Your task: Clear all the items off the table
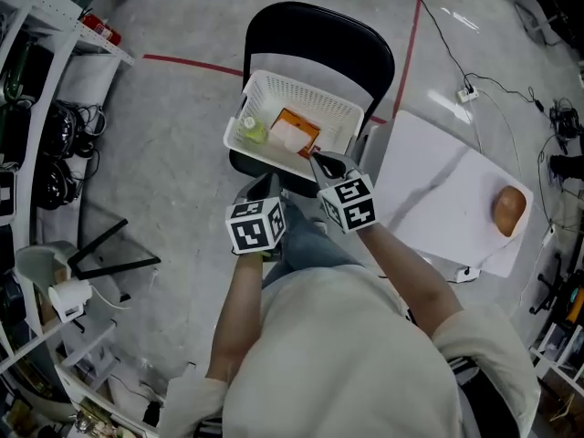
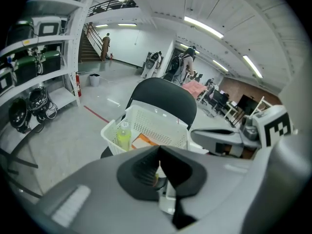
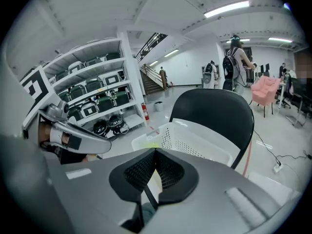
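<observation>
The white table [image 1: 429,190] stands at the right and carries 1 thing — a rounded brown item [image 1: 508,208] close to its right edge. Beside it a black chair [image 1: 319,39] bears a white perforated basket [image 1: 301,88] on its seat. Both stand on a grey floor [image 1: 173,153], where red tape lines [image 1: 187,62] and a white power strip [image 1: 467,94] with cables lie.

Bright, even indoor light. Ceiling strip lights [image 2: 204,27] overhead in both gripper views. Their reflections glare on glossy floor [image 1: 173,117] along top of head view. White table [image 1: 429,181] near washed out. Shadows soft, faint beneath chair [image 1: 319,39]. Gripper views fisheye: black vignette at corners, shelves [image 3: 92,91] and ceiling lines bowed. Close foreground slightly soft, background sharper. No motion blur.
</observation>
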`<state>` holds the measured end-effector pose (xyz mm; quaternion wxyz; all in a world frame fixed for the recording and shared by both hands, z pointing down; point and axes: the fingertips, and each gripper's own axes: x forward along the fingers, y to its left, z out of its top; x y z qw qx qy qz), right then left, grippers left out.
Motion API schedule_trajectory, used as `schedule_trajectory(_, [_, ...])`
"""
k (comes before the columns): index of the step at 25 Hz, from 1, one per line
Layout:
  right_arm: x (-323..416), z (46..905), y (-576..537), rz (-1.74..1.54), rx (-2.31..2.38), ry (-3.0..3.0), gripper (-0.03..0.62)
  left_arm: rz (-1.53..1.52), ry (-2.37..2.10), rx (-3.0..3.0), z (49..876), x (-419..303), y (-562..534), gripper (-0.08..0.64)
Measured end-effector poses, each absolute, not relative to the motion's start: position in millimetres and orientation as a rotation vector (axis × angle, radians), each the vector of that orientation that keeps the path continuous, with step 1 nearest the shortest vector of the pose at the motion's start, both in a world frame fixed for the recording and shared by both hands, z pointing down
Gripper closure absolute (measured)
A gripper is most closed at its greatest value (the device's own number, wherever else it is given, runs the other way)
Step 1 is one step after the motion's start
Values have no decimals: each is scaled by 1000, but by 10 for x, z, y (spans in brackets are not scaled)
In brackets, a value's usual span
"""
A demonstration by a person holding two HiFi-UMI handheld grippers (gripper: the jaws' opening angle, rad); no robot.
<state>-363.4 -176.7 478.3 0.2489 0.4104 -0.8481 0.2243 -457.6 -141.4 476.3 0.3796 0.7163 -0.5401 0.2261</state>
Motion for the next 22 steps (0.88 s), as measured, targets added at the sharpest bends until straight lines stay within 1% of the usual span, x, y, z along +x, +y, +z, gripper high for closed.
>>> schedule_trajectory(6, [-3501, 4670, -1317, 564, 1094, -2311, 594, 572, -1373, 1889, 4642, -4364, -1176, 552])
schedule_trajectory(11, [-3439, 4528, -1004, 586, 1125, -2332, 594, 556, -1341, 1933, 4555, -4210, -979, 552])
schedule_trajectory(22, [-3093, 4391, -590, 615, 1221, -2304, 594, 570, -1262, 1998, 4485, -3875, -611, 552])
